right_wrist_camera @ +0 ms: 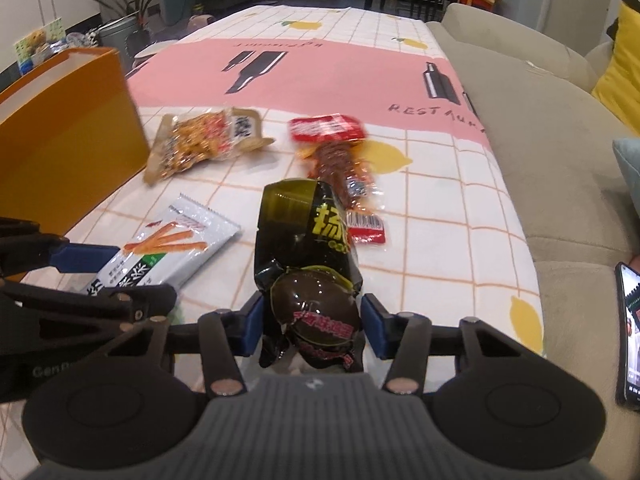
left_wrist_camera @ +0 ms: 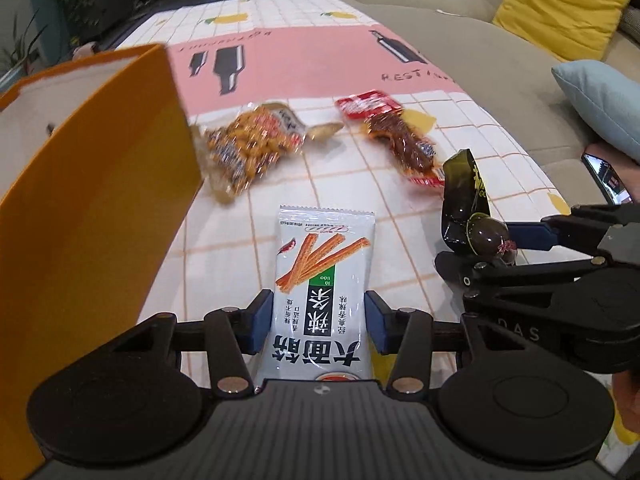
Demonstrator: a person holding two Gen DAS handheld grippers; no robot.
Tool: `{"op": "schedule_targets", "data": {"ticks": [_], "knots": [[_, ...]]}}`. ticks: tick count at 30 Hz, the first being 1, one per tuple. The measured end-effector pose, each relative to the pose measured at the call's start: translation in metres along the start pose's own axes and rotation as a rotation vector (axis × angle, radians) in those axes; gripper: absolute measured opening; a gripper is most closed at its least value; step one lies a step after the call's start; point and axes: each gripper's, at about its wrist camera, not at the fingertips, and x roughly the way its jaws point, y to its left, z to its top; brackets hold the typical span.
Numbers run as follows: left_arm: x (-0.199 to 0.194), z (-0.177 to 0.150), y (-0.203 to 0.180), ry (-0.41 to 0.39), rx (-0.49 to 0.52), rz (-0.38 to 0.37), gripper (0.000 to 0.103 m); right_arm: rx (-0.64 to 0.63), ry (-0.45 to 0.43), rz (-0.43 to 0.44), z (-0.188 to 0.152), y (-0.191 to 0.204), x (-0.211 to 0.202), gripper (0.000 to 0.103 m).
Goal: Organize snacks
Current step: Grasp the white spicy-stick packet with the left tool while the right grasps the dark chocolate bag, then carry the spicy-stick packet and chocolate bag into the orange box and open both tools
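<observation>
My left gripper (left_wrist_camera: 318, 326) is shut on a white snack packet with orange sticks printed on it (left_wrist_camera: 322, 280), held above the table; the packet also shows in the right wrist view (right_wrist_camera: 168, 248). My right gripper (right_wrist_camera: 312, 326) is shut on a dark egg packet (right_wrist_camera: 308, 256), seen at the right in the left wrist view (left_wrist_camera: 470, 220). A peanut bag (left_wrist_camera: 252, 144) (right_wrist_camera: 204, 140) and a red spicy snack packet (left_wrist_camera: 396, 132) (right_wrist_camera: 340, 160) lie on the tablecloth ahead. An orange box (left_wrist_camera: 92, 184) (right_wrist_camera: 68, 136) stands open at the left.
The table wears a white checked cloth with a pink band (left_wrist_camera: 304, 60). A beige sofa (right_wrist_camera: 540, 128) runs along the right, with yellow (left_wrist_camera: 560, 8) and blue (left_wrist_camera: 604, 100) cushions. A phone (right_wrist_camera: 630, 332) lies at the right edge.
</observation>
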Motion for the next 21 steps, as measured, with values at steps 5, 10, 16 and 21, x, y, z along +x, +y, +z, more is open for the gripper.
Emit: {"op": "schedule_targets", "data": {"ticks": [5,10,16,21], "knots": [[-0.015,-0.011,0.008,0.008,-0.083,-0.022,0.054,0.007,0.03,0.021,-0.008,0.006,-0.011,0.045],[-0.039,-0.014,0.014,-0.026,-0.112,-0.029,0.054,0.025,0.04,0.046,-0.016,0.009,-0.029,0.044],[-0.078,-0.009,0.022,-0.104,-0.184,-0.059,0.054,-0.003,-0.019,0.055,-0.015,0.015,-0.057,0.044],[-0.114,-0.002,0.033,-0.186,-0.235,-0.078,0.054,-0.028,-0.092,0.084,-0.009,0.027,-0.085,0.044]]}}
